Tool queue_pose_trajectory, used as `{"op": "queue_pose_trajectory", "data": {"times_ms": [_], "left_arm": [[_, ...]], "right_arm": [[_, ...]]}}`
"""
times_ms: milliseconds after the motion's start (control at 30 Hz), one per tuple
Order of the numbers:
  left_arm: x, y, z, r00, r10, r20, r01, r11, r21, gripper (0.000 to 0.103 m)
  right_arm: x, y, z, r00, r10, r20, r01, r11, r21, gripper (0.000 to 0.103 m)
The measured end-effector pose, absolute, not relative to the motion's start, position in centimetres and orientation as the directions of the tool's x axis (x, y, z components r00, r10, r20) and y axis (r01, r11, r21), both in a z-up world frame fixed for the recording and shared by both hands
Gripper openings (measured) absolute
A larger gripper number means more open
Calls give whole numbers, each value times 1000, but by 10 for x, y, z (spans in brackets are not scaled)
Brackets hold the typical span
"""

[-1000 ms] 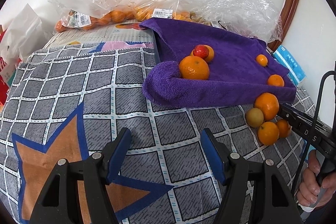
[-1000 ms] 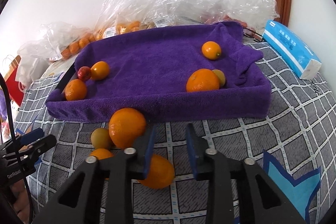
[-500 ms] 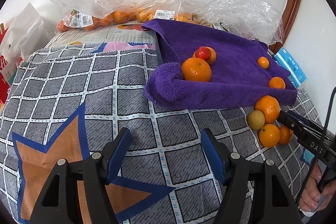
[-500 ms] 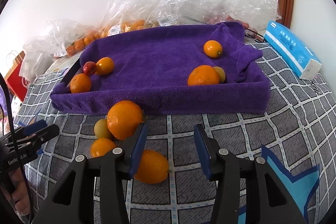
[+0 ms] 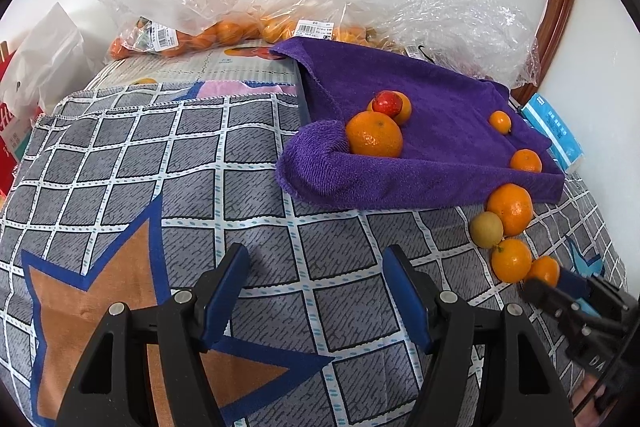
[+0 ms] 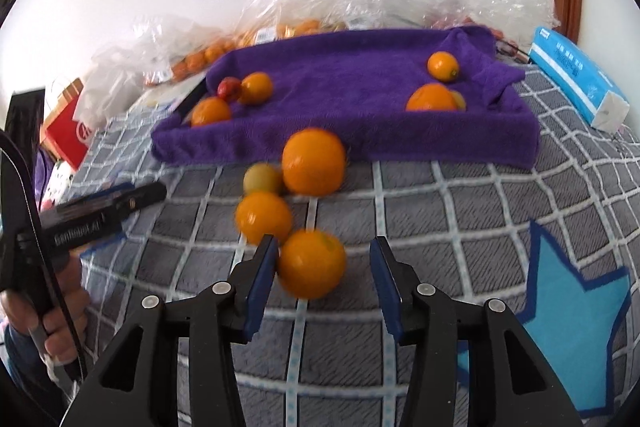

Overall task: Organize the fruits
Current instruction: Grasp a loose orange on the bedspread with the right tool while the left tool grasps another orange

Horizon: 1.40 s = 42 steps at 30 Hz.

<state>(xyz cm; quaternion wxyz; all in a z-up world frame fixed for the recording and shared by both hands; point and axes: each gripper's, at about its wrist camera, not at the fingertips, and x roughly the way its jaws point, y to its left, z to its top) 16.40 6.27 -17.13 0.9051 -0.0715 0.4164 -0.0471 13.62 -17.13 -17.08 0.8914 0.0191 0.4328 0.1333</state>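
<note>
Right gripper [image 6: 323, 269] lining up on a round orange fruit [image 6: 312, 264] lying on the grey checked cloth [image 6: 460, 203].

Its jaws are standing parted, the fruit sitting loose between them beside the left pad, not yet gripped. The left gripper [image 5: 316, 289] is hovering half open and empty. Five or six fruits are sitting on the purple towel-lined tray [image 6: 360, 147]; four are waiting just before it, suggesting roughly half remaining.

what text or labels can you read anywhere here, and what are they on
"GenRobot.AI": on the side of the left gripper, seen from the right wrist.
"DA": partial letters on the right gripper, rest cut off.
Barcode price labels on the plastic fruit bags: too small to read.
Blue tissue pack: print blurred, unreadable.
Red bag: white logo, illegible.
</note>
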Motion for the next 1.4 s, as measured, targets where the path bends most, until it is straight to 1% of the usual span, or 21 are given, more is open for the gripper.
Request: {"op": "queue_pose_trajectory", "data": {"times_ms": [33, 100, 167, 200, 300, 333, 433, 467, 633, 867, 900, 967, 1033, 1100, 1233, 1300, 1400], "left_arm": [[164, 63, -171, 649, -146, -746, 26, 985, -171, 67], [164, 63, -171, 649, -150, -746, 29, 984, -173, 69], [163, 63, -171, 649, -150, -746, 29, 985, -173, 69], [163, 63, -171, 649, -152, -745, 29, 984, -175, 69], [163, 63, -171, 648, -166, -743, 35, 981, -189, 72], [164, 63, -171, 648, -168, -743, 36, 981, -190, 72], [164, 61, -172, 645, -167, -746, 43, 982, -183, 75], [164, 60, -172, 643, -168, -747, 46, 982, -181, 76], [165, 56, -173, 637, -149, -756, 53, 987, -150, 78], [160, 50, -173, 619, -104, -778, 65, 995, -82, 79], [158, 48, -173, 615, -100, -782, 62, 995, -78, 77], [153, 42, -170, 600, -143, -787, 83, 990, -117, 77], [148, 30, -165, 577, -249, -778, 141, 969, -205, 77], [146, 13, -161, 560, -296, -774, 184, 955, -232, 77], [146, -21, -158, 564, -325, -759, 246, 944, -221, 76], [149, -34, -160, 555, -339, -759, 252, 939, -235, 70], [157, -47, -164, 540, -353, -764, 241, 935, -262, 65]], "right_arm": [[134, -169, -172, 586, 240, -774, -221, 966, 132, 45], [132, -169, -170, 602, 231, -764, -218, 968, 121, 37], [135, -171, -172, 600, 235, -765, -213, 968, 130, 26], [137, -172, -172, 596, 231, -769, -204, 970, 133, 25], [140, -176, -172, 601, 236, -763, -194, 970, 148, 24], [143, -177, -172, 607, 220, -763, -180, 974, 138, 26], [151, -180, -171, 616, 201, -762, -167, 978, 123, 38], [155, -182, -171, 614, 199, -763, -162, 979, 124, 38], [163, -184, -173, 609, 196, -768, -162, 979, 122, 37], [144, -207, -162, 670, 146, -727, -125, 989, 83, 37], [141, -213, -161, 679, 126, -723, -115, 991, 65, 37], [138, -222, -160, 689, 95, -718, -99, 994, 36, 37], [135, -233, -159, 695, 76, -715, -82, 996, 26, 37], [132, -243, -158, 699, 71, -712, -73, 997, 27, 37], [127, -257, -156, 714, 33, -699, -52, 999, -6, 37], [127, -263, -155, 721, 37, -692, -48, 999, 3, 37], [127, -269, -156, 714, 61, -697, -47, 998, 39, 37]]}}
